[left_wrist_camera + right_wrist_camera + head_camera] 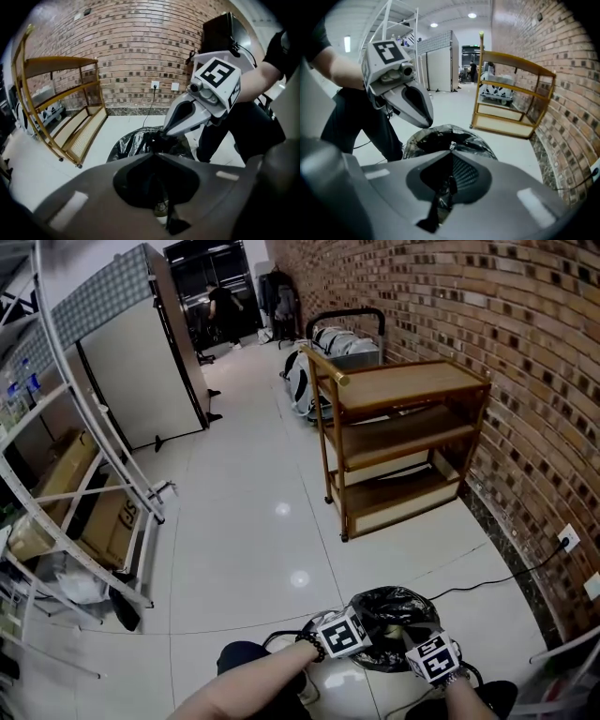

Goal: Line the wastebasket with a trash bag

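Note:
A black trash bag (392,613) lies crumpled and glossy over the wastebasket on the floor at my feet; the basket itself is almost fully hidden under it. My left gripper (154,152) is shut at the bag's rim, with a sliver of black film caught between its jaws. My right gripper (451,149) is shut too, pinching a strip of the black bag (446,192). The two grippers face each other across the bag (133,143). Their marker cubes show in the head view, the left cube (339,634) and the right cube (433,657).
A wooden three-shelf cart (403,437) stands just beyond the bag against the brick wall (525,352). A black cable (497,582) runs to a wall outlet (566,540). A white metal rack (84,512) with boxes fills the left side. A person (223,310) stands far down the aisle.

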Action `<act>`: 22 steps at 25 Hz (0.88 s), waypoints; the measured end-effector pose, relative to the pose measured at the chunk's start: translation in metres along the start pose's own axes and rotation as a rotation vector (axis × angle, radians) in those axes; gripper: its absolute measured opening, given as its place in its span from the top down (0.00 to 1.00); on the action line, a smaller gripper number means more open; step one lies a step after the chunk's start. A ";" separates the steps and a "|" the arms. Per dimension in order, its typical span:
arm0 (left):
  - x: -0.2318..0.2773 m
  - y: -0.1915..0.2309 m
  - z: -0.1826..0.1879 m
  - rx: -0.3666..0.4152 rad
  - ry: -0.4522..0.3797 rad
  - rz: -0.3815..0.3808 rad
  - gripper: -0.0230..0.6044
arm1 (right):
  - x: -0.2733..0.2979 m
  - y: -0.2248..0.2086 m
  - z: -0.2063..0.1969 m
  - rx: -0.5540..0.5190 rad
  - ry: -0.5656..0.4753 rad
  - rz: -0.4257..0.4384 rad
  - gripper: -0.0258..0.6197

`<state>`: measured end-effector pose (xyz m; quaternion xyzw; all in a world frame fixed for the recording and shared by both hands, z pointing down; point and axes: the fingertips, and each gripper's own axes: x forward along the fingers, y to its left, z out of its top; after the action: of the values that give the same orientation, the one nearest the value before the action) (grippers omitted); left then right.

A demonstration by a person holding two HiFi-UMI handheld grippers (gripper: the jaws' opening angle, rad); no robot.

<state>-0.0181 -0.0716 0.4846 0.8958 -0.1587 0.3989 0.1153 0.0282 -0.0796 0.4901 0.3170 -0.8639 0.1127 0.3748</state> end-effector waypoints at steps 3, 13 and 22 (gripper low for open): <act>0.010 -0.011 -0.008 0.055 0.016 -0.007 0.96 | 0.004 0.010 -0.007 -0.003 0.016 -0.003 0.96; 0.013 0.004 -0.022 0.102 0.105 0.011 0.96 | 0.006 -0.025 -0.012 0.087 0.045 -0.058 0.96; 0.013 0.001 -0.025 0.076 0.136 0.019 0.96 | -0.008 -0.034 -0.013 0.103 0.035 -0.031 0.96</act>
<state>-0.0274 -0.0665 0.5105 0.8688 -0.1438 0.4656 0.0880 0.0612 -0.0969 0.4916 0.3470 -0.8453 0.1566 0.3750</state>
